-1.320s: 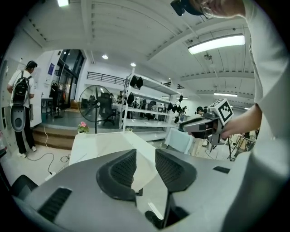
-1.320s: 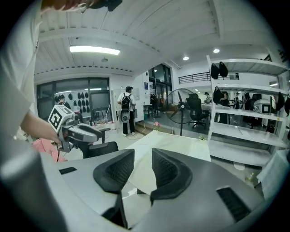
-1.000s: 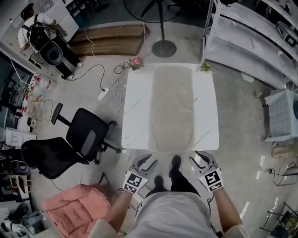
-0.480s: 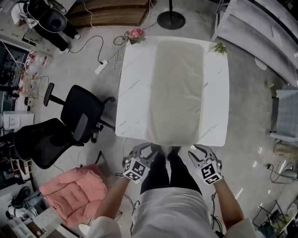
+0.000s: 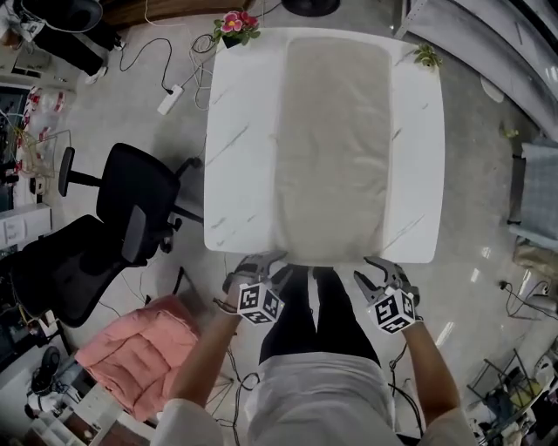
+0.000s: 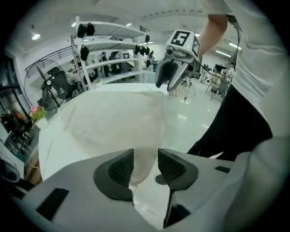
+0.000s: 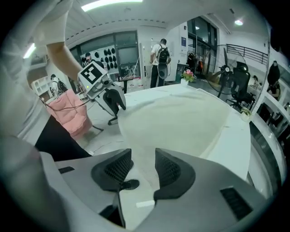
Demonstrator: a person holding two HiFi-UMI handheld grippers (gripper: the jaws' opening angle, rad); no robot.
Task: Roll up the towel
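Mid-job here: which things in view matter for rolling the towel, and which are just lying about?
Job: towel, white table, left tongs, right tongs; both opening, gripping nothing; towel edge between the left pair, right unclear.
Lying about: flower pot, small plant, black chairs, pink padded cloth, power strip.

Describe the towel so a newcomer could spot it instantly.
Start at the white table. The towel lies flat along its centre, nearly end to end. It is large and beige, unlike the pink-flowered plant and green plant at the far corners.
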